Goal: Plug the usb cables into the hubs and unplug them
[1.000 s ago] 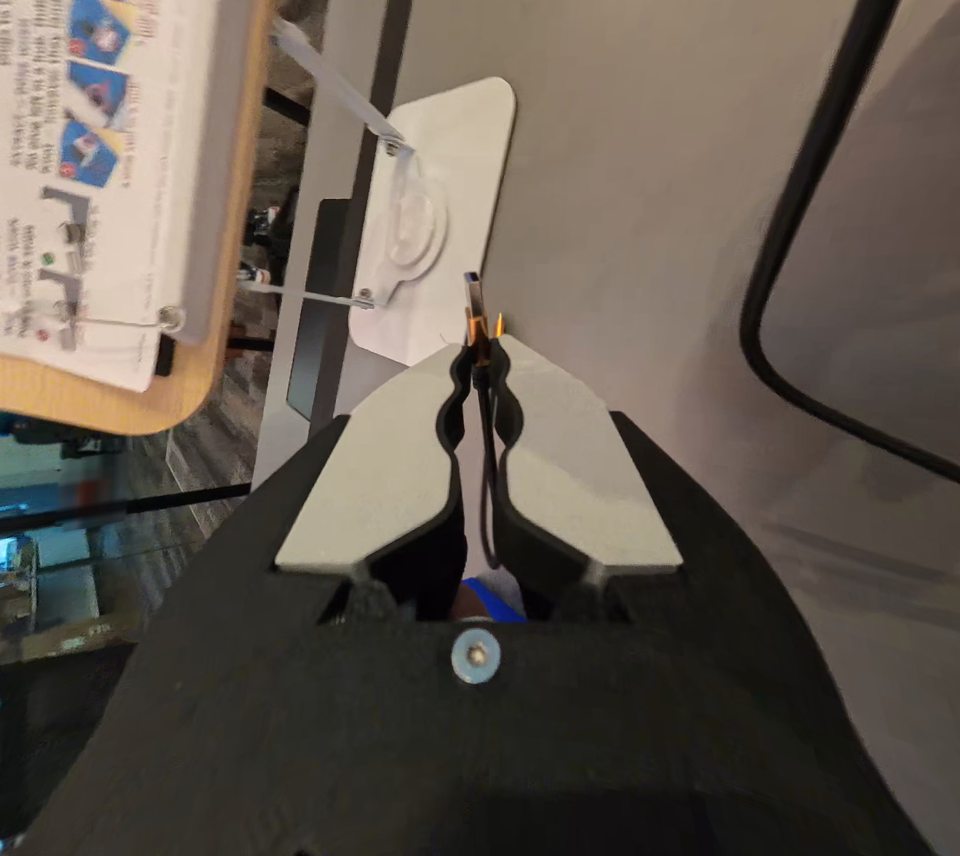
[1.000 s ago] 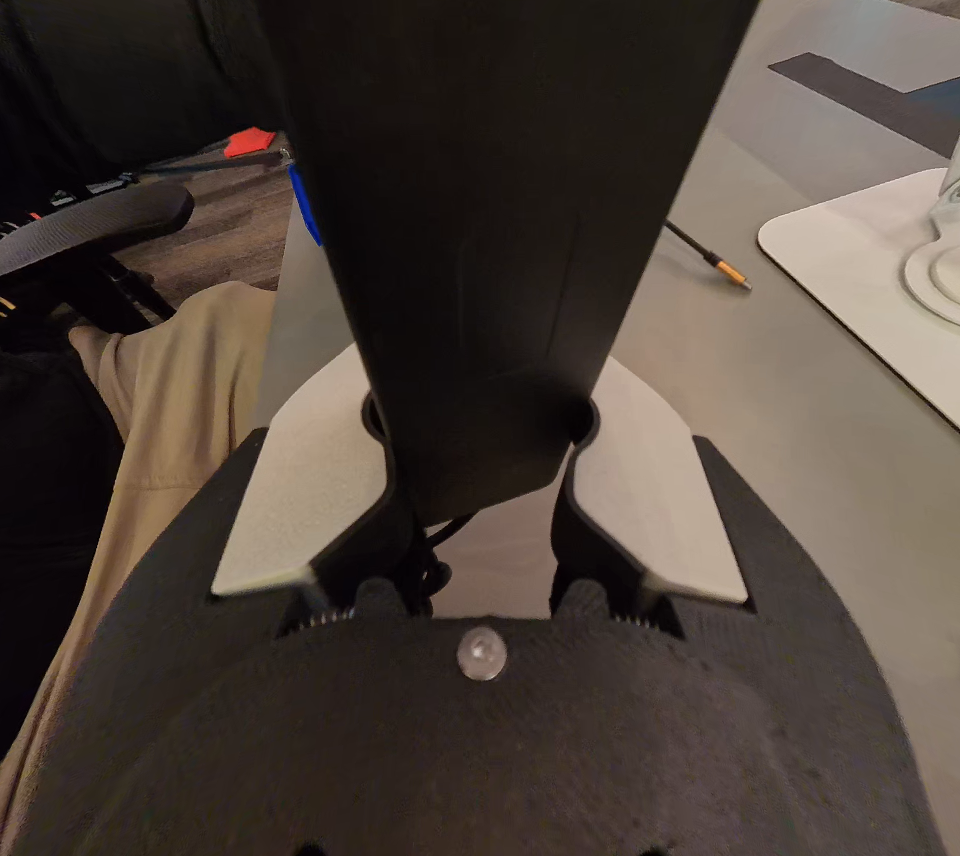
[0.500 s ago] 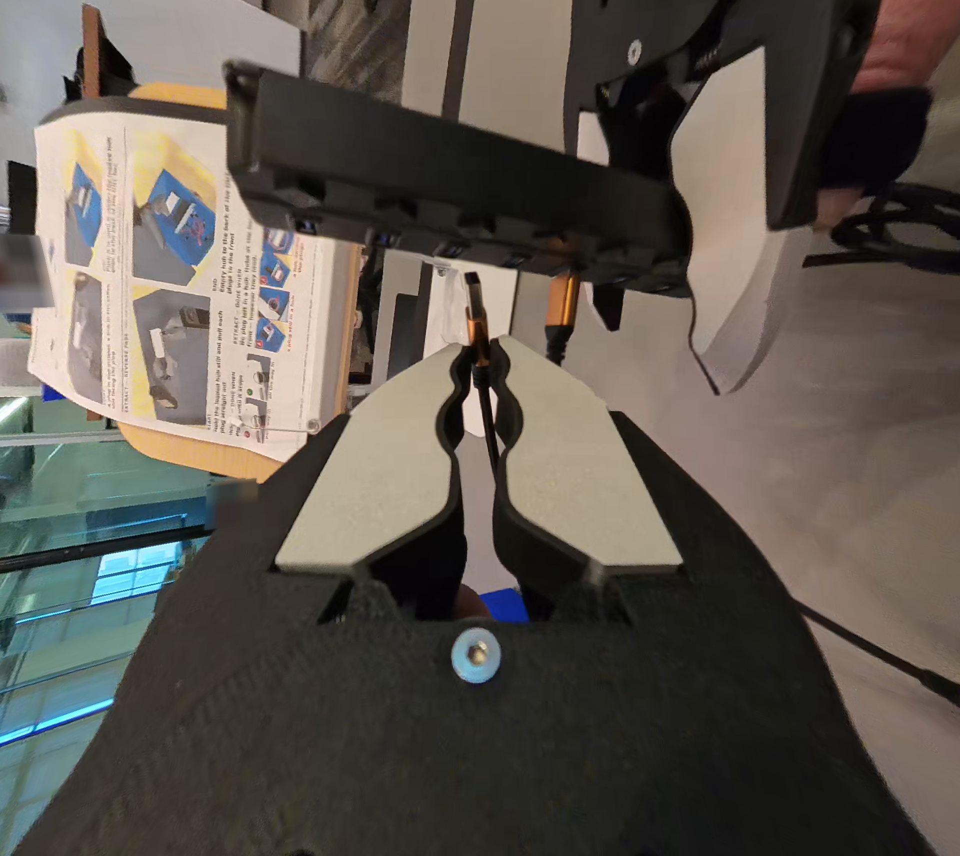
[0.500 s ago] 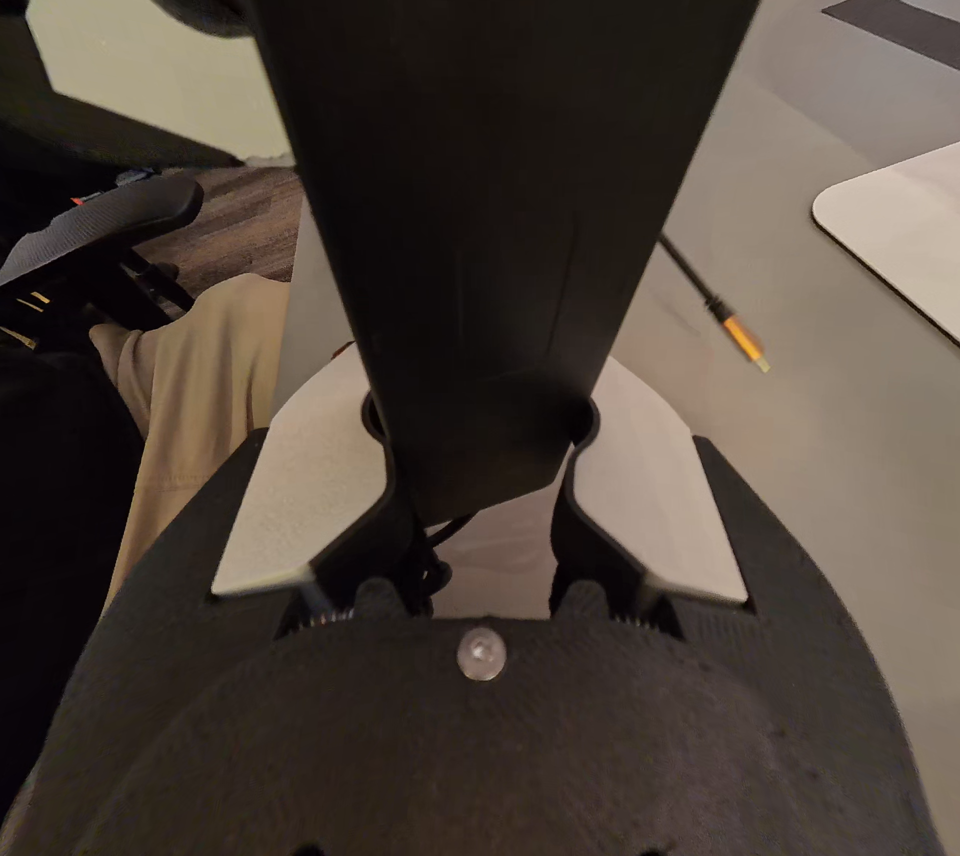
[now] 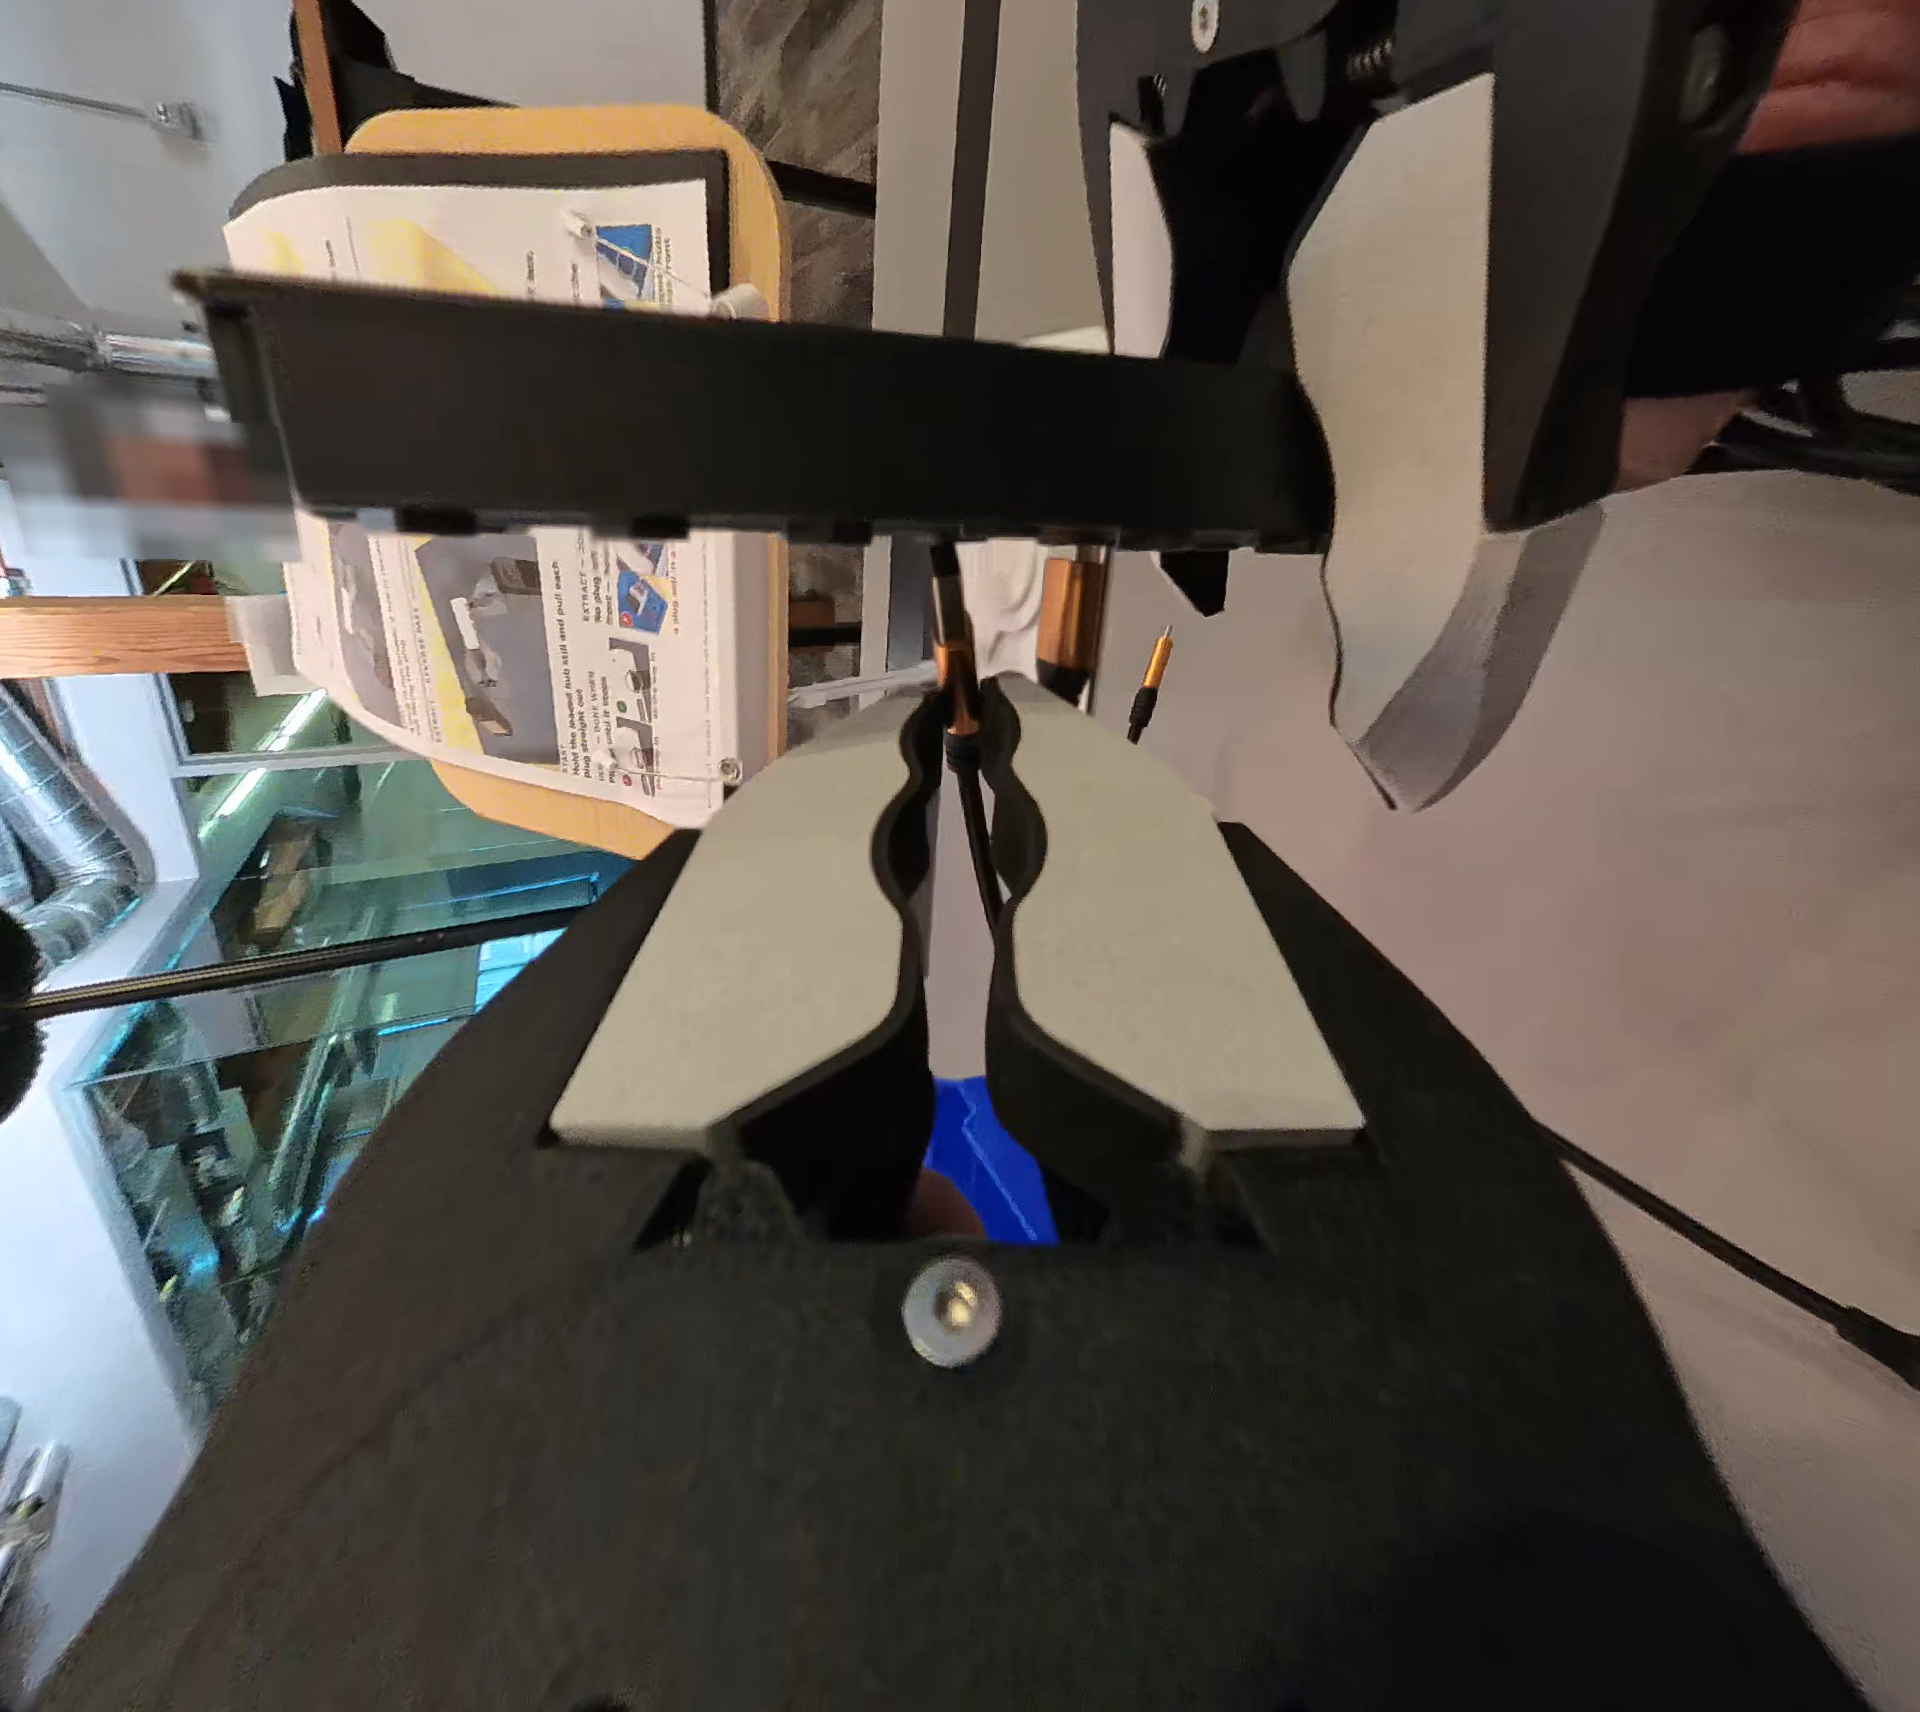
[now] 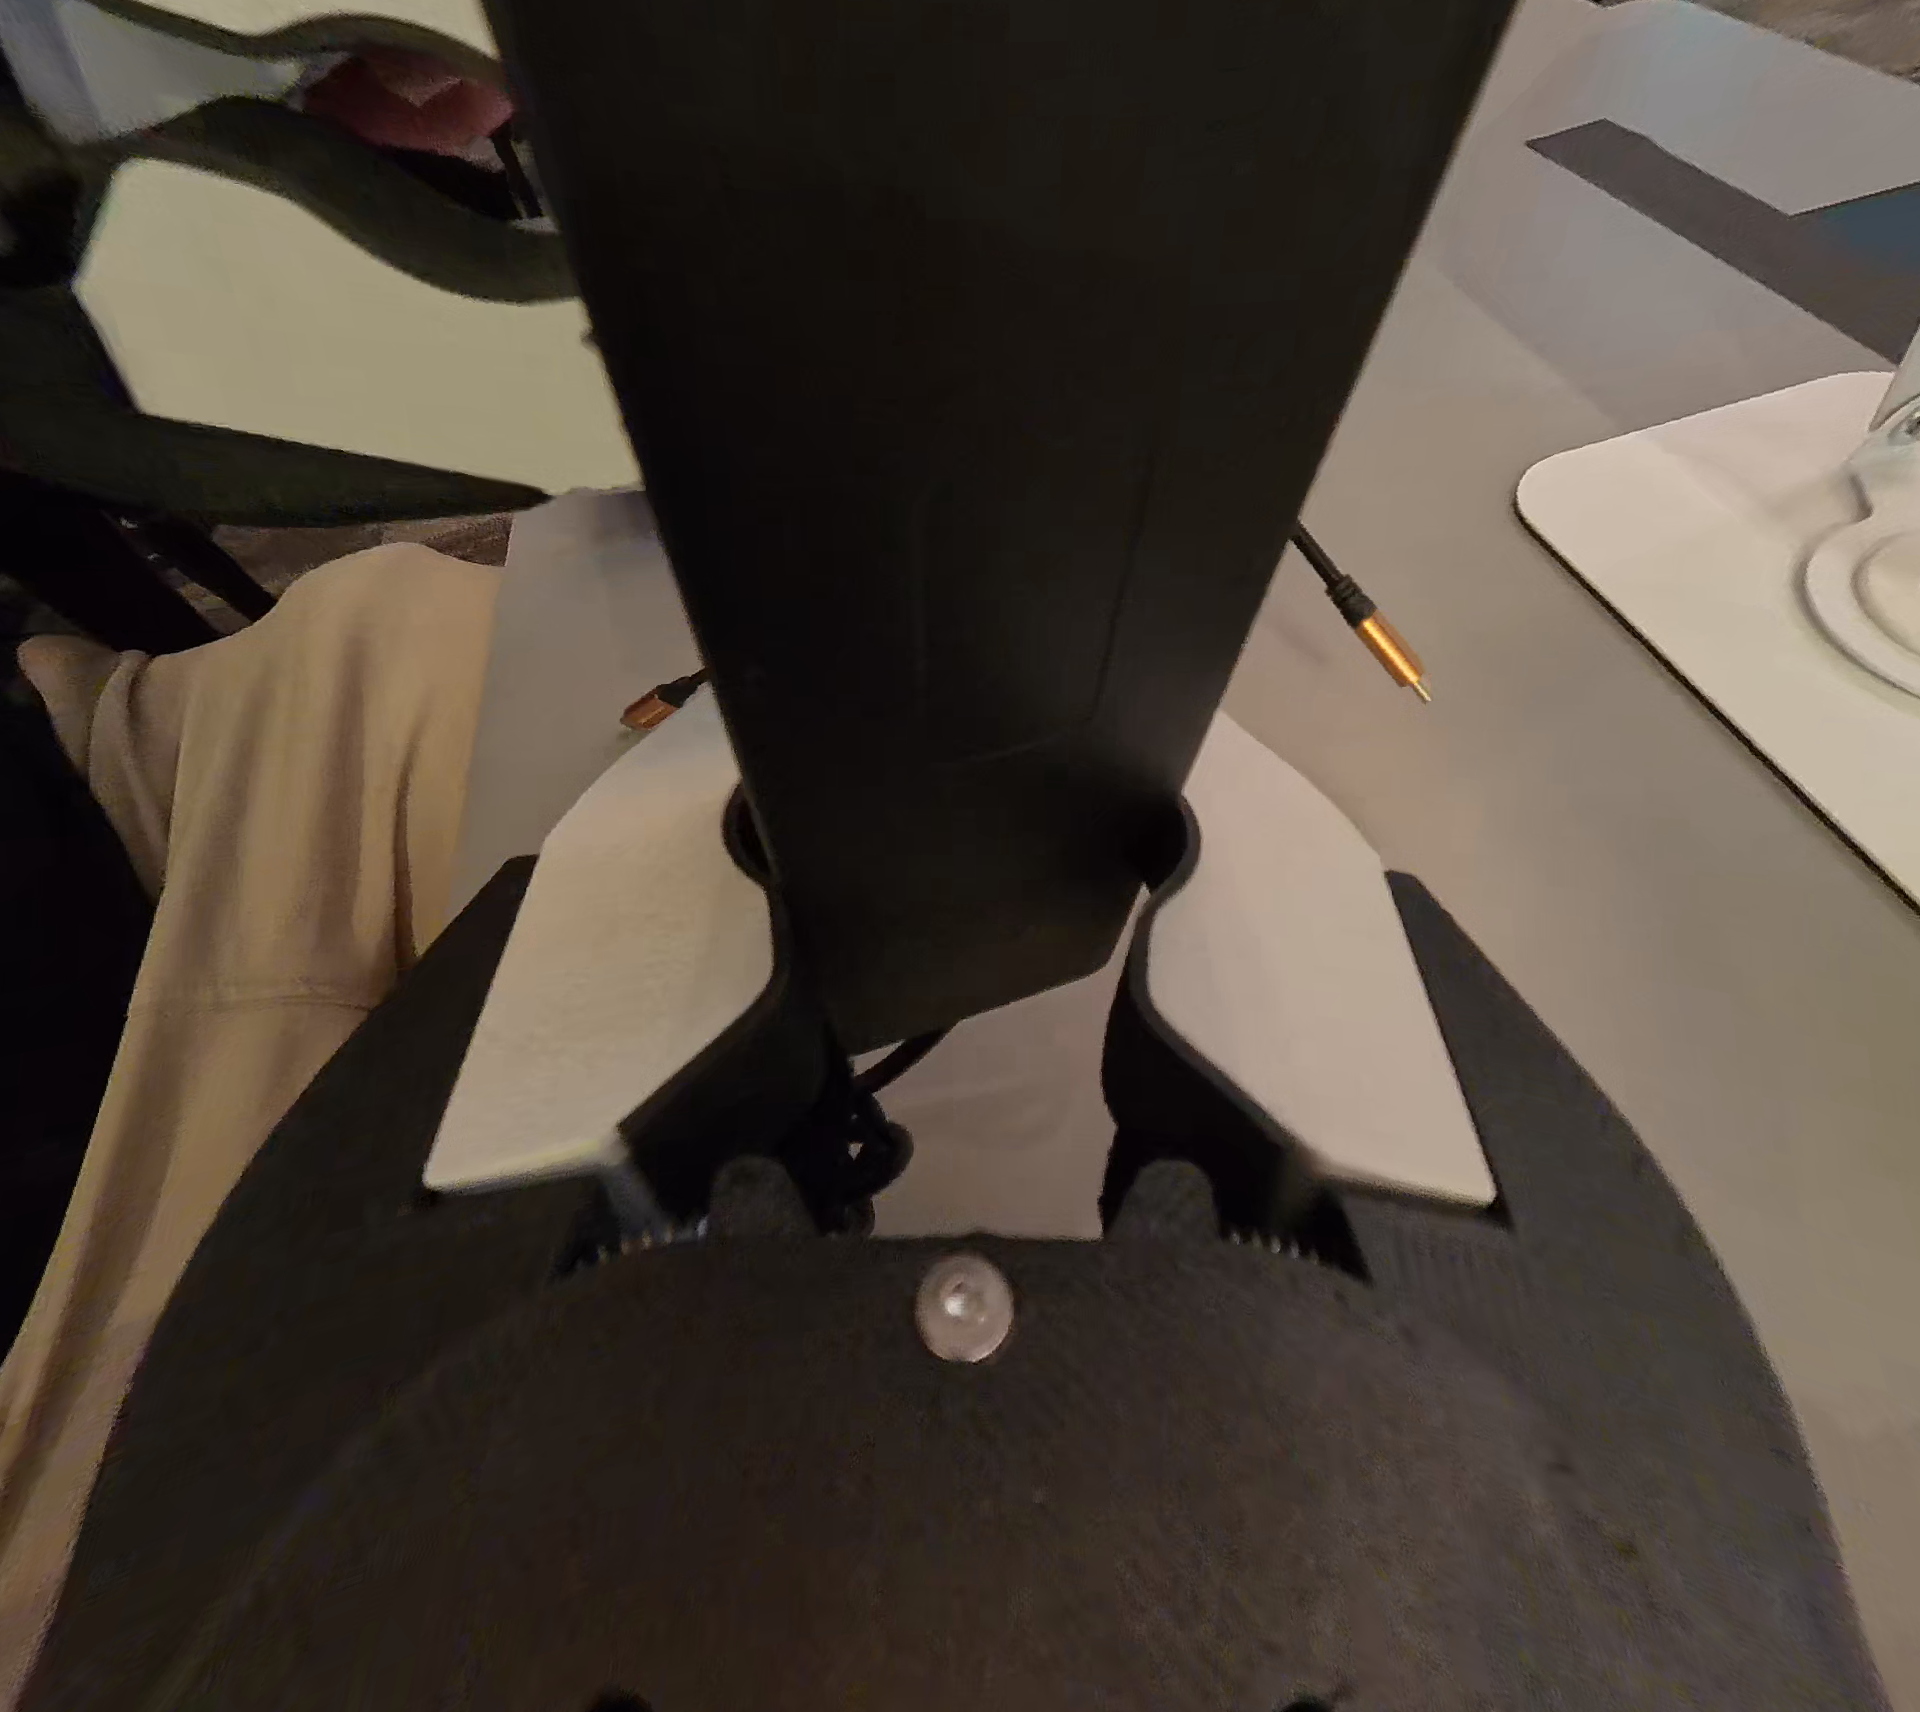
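A smooth grey table [image 6: 1507, 883] carries a white rounded-corner mat [image 6: 1683, 582] at its right, with a pale round-based stand [image 6: 1870, 582] resting on the mat. Just left of the mat an orange-tipped black cable end [image 6: 1377, 639] lies on the bare surface, and a dark rectangular strip [image 6: 1745, 228] lies farther back

One hub [image 5: 769, 426]; three cable plugs [image 5: 954, 675]

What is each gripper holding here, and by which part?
Left gripper pinches a USB cable at its orange plug collar. Right gripper clamps the black hub by one end.
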The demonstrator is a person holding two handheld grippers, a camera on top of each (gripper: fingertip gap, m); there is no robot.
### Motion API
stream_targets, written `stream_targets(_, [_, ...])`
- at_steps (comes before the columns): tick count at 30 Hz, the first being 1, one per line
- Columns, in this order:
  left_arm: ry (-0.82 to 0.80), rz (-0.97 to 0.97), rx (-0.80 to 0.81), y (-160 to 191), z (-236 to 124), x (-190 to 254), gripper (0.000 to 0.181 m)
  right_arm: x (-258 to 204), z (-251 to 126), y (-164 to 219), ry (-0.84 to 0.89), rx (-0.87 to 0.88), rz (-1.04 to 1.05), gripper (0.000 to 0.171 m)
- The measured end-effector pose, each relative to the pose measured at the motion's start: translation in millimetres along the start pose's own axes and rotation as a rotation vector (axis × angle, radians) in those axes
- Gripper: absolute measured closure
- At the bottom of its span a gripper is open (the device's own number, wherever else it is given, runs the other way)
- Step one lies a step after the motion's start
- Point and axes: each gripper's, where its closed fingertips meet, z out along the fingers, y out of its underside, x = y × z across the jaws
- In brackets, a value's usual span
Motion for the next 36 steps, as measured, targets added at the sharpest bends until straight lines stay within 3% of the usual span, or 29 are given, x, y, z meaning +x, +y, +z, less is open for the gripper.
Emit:
stream_targets(14, [-0.019, 0.035, -0.007, -5, 3, 4, 0.175, 3, 1, 5, 0.008, -0.028, 0.005, 0.102])
stream_targets(24, [-0.114, 0.182, -0.057, -10, 0, 1, 0.175, 6, 1, 11, 0.04, -0.101, 0.016, 0.103])
stream_targets(36, [-0.088, 0.247, 0.08, -17, 1, 6, 0.175, -2, 5, 21, 0.006, -0.189, -0.032, 0.103])
